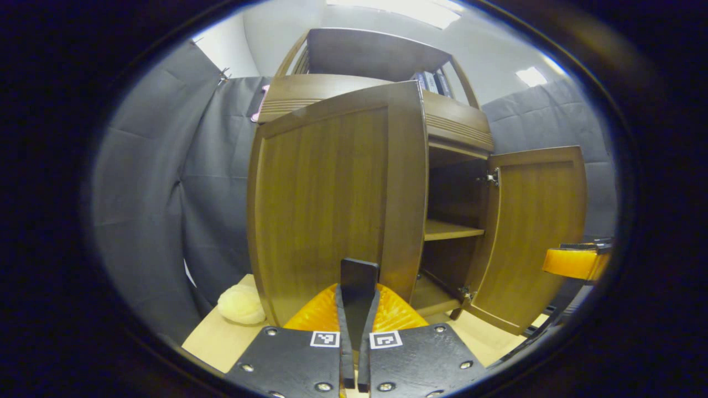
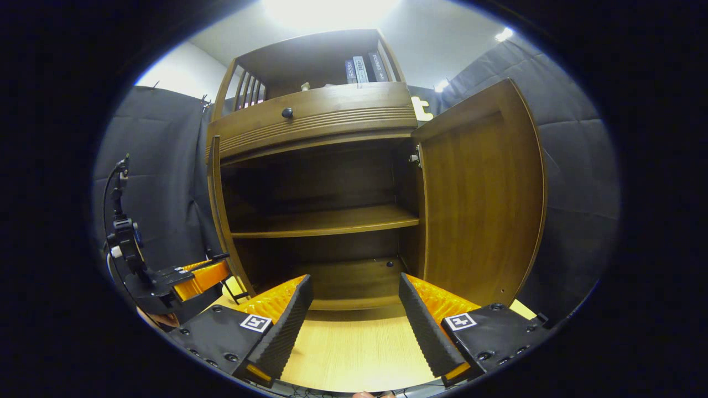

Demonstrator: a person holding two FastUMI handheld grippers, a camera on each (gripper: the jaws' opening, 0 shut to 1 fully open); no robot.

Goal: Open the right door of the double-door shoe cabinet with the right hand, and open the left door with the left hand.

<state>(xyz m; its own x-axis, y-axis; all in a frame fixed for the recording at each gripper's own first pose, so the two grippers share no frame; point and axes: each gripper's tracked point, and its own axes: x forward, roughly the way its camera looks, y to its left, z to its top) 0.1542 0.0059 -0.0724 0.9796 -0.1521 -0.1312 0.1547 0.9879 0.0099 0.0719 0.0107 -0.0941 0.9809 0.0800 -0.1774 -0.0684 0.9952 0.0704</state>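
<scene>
Gaping right tongs; both doors wide

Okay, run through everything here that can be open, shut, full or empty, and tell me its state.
Right door: swung wide open.
Left door: partly open, its lower edge between the closed fingers.
Left gripper: shut on left door.
Right gripper: open, holding nothing.
Drawer: closed.
Middle shelf: bare.
</scene>
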